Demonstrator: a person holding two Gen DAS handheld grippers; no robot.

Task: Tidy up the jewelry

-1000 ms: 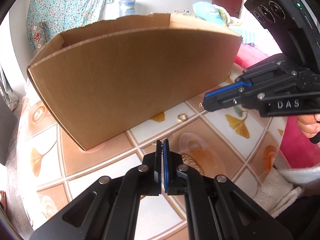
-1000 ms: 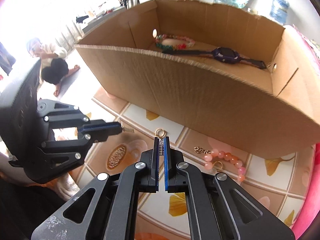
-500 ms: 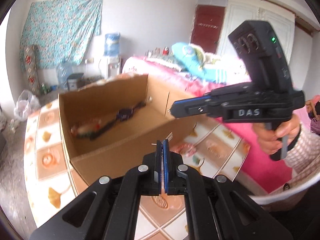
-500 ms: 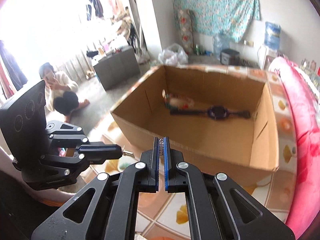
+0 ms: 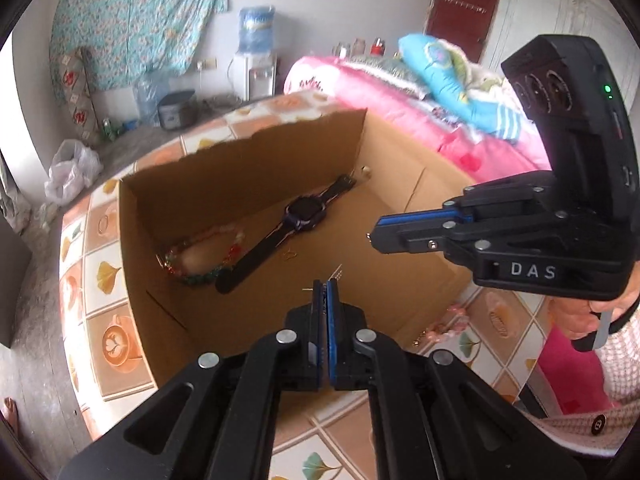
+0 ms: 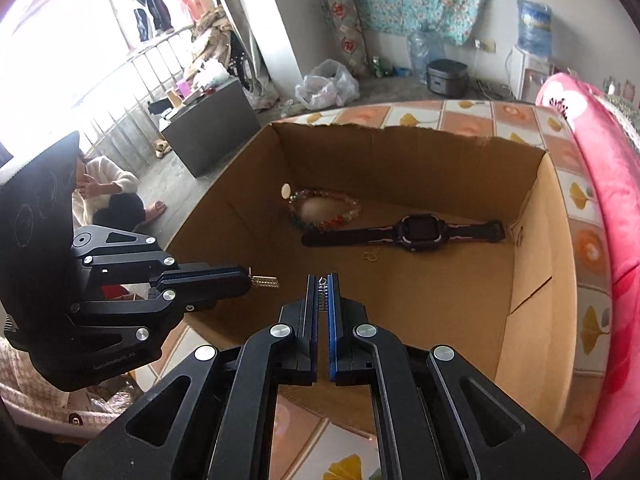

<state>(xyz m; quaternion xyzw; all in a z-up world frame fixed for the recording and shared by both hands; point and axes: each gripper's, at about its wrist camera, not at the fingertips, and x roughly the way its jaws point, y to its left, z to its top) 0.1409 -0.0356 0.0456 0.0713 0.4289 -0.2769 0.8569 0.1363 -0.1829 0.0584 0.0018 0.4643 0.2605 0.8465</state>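
An open cardboard box point(image 5: 248, 184) point(image 6: 400, 160) stands on the tiled table. A dark watch point(image 5: 304, 216) point(image 6: 416, 228), a multicoloured bead bracelet point(image 5: 200, 256) point(image 6: 320, 208) and a tiny gold piece point(image 5: 289, 255) point(image 6: 370, 257) lie inside it. My left gripper point(image 5: 325, 285) point(image 6: 246, 276) is shut on a small silver earring point(image 5: 337, 273) point(image 6: 265, 281) that pokes out of its tips, above the box's near wall. My right gripper point(image 6: 323, 280) point(image 5: 373, 236) hovers beside it over the box, shut on a second silver earring point(image 6: 323, 291).
A pink bead bracelet point(image 5: 448, 322) lies on the table point(image 5: 108, 304) outside the box's near right corner. A pink bed point(image 6: 608, 216) runs along the right. A person point(image 6: 104, 196) sits on the floor to the left.
Both grippers have risen from table level in front of the box to above its near wall, each still shut on its earring. The box's inside has come into view.
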